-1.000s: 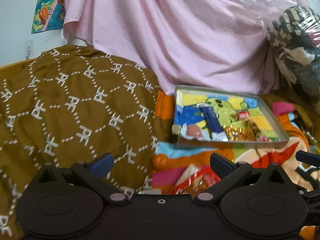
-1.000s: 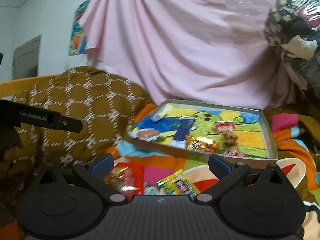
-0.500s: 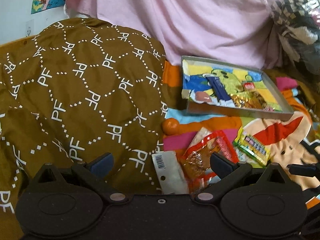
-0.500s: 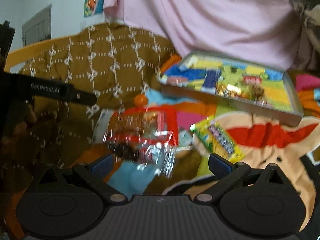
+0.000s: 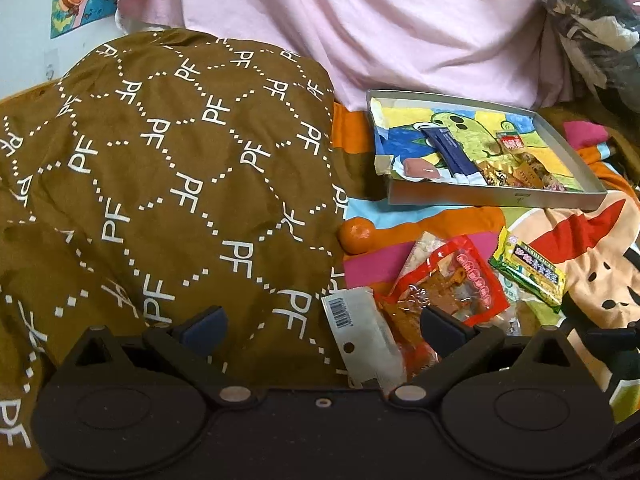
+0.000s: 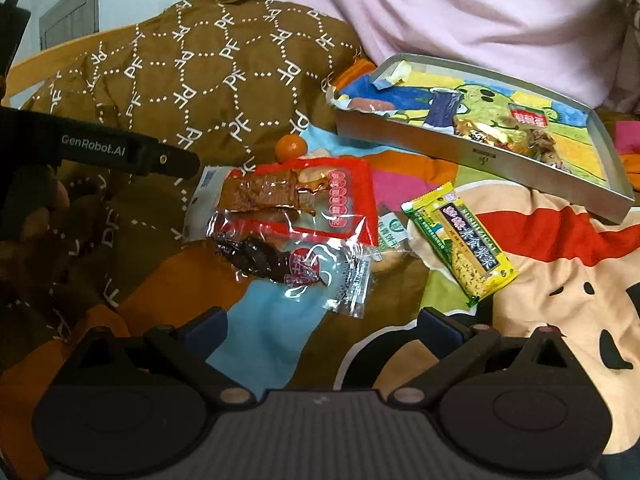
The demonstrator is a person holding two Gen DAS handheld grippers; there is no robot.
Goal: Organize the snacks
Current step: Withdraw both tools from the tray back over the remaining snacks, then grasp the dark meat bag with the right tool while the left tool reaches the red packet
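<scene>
A shallow grey tray point(image 5: 496, 198) point(image 6: 472, 154) lies on the colourful blanket, holding a blue stick pack point(image 5: 450, 152), a pink sweet and several gold-wrapped snacks. In front of it lie loose snacks: a red-edged packet point(image 5: 452, 284) point(image 6: 304, 196), a clear packet with dark contents point(image 6: 288, 264), a yellow-green bar point(image 5: 528, 272) point(image 6: 460, 240), a white barcoded packet point(image 5: 360, 332) and a small orange point(image 5: 357, 236) point(image 6: 291, 147). My left gripper point(image 5: 322, 326) is open just before the white and red packets. My right gripper point(image 6: 320, 326) is open, with nothing between its fingers, near the clear packet.
A brown quilt printed "PF" point(image 5: 168, 184) is heaped on the left. Pink fabric point(image 5: 360, 24) hangs behind the tray. A patterned bundle in plastic point(image 5: 592, 24) sits at the far right. The left gripper's black body point(image 6: 120, 152) shows in the right wrist view.
Both grippers have tilted downward and drawn back, so the loose snacks in front of the tray have come into view. Both stay open.
</scene>
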